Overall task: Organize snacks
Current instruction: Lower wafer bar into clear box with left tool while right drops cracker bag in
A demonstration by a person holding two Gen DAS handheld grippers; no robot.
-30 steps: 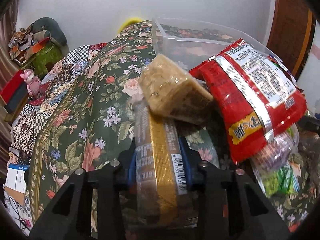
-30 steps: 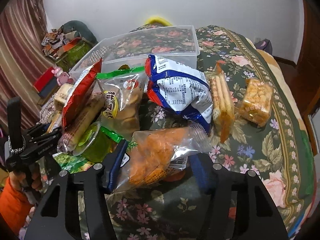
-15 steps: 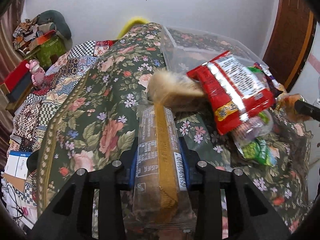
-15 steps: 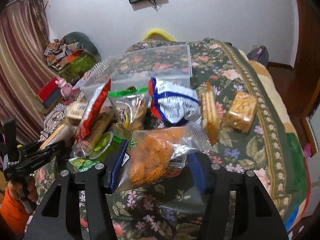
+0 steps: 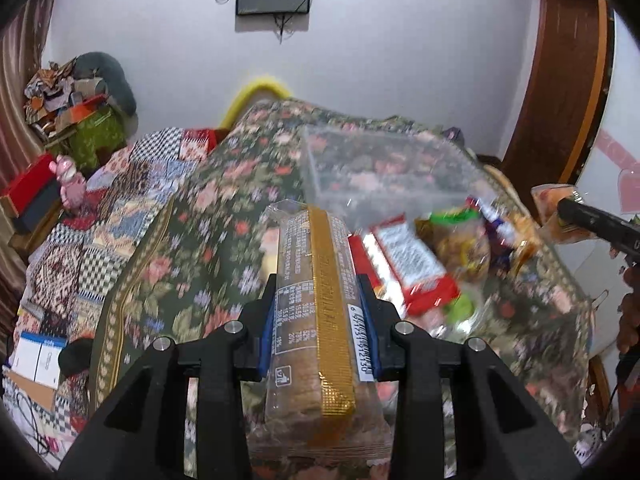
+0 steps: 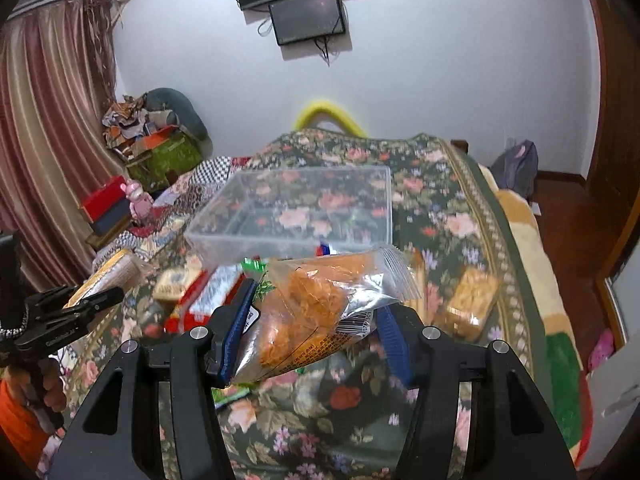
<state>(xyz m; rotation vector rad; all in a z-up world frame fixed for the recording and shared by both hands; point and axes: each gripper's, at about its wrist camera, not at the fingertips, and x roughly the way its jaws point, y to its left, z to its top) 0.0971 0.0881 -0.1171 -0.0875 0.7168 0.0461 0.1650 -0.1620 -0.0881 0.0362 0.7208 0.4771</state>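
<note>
My left gripper (image 5: 318, 312) is shut on a long biscuit pack with a gold stripe (image 5: 316, 312), held well above the floral bedspread. My right gripper (image 6: 314, 320) is shut on a clear bag of orange snacks (image 6: 316, 316), also lifted. A clear plastic bin (image 6: 296, 212) stands empty on the bed beyond both; it also shows in the left wrist view (image 5: 380, 172). Below lie a red packet (image 5: 404, 264), a green-topped bag (image 5: 456, 236) and a square cracker pack (image 6: 472, 304). The left gripper shows in the right wrist view (image 6: 76, 312).
The bed's right edge drops to a wooden floor (image 6: 568, 216). Boxes and a pink toy (image 6: 138, 200) sit left of the bed. A curtain (image 6: 48, 140) hangs at the left, a wall screen (image 6: 308, 16) above.
Both grippers have risen with their snacks; the pile and the bin now look smaller and lower. The biscuit pack has come clear of the cracker block it touched.
</note>
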